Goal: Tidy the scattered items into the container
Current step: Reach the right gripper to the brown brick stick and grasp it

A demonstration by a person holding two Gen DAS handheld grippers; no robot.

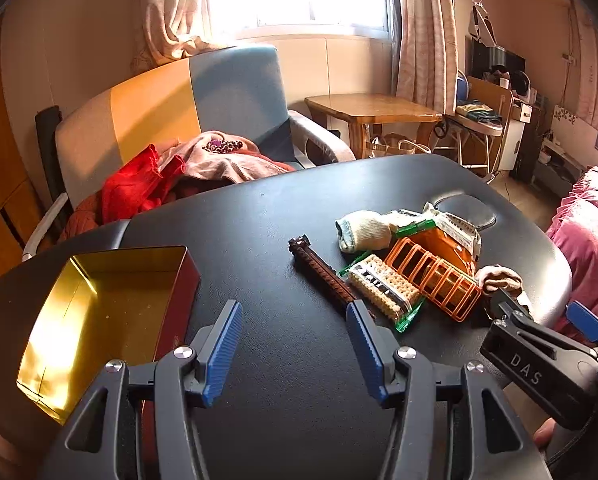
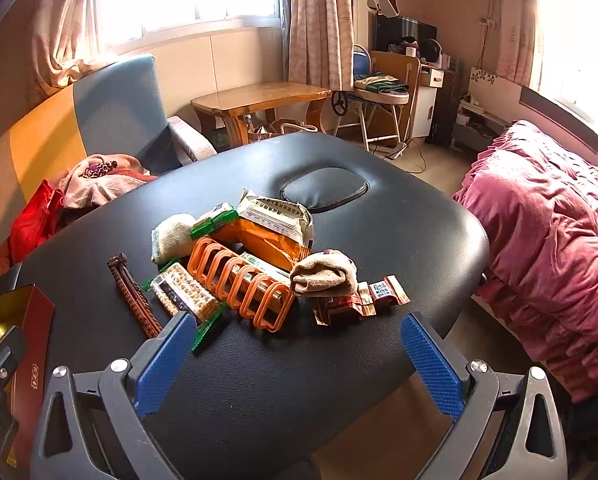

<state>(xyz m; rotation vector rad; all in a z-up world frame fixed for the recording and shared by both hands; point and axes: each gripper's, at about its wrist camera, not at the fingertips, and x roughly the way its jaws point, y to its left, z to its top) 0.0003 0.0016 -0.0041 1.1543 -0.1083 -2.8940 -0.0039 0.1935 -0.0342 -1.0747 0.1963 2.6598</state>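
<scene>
An open red tin (image 1: pixel 99 304) with a gold inside stands empty at the table's left; its corner shows in the right wrist view (image 2: pixel 31 320). A pile lies to its right: a brown comb (image 1: pixel 323 276) (image 2: pixel 133 296), a cracker pack (image 1: pixel 383 292) (image 2: pixel 185 292), an orange rack (image 1: pixel 431 276) (image 2: pixel 243 284), an orange snack bag (image 2: pixel 271 224), a cream sock (image 1: pixel 363 230) (image 2: pixel 171 238), a beige sock (image 2: pixel 325 274) and red candy wrappers (image 2: pixel 359 300). My left gripper (image 1: pixel 295 316) is open and empty between tin and pile. My right gripper (image 2: pixel 295 328) (image 1: pixel 547 312) is open and empty near the pile's front.
The black padded table (image 1: pixel 259 220) has a round inset pad (image 2: pixel 325 190) at the back. An armchair with clothes (image 1: pixel 187 160) stands behind left. A pink bed (image 2: pixel 547 232) lies right of the table. A wooden side table (image 2: pixel 259 98) stands behind.
</scene>
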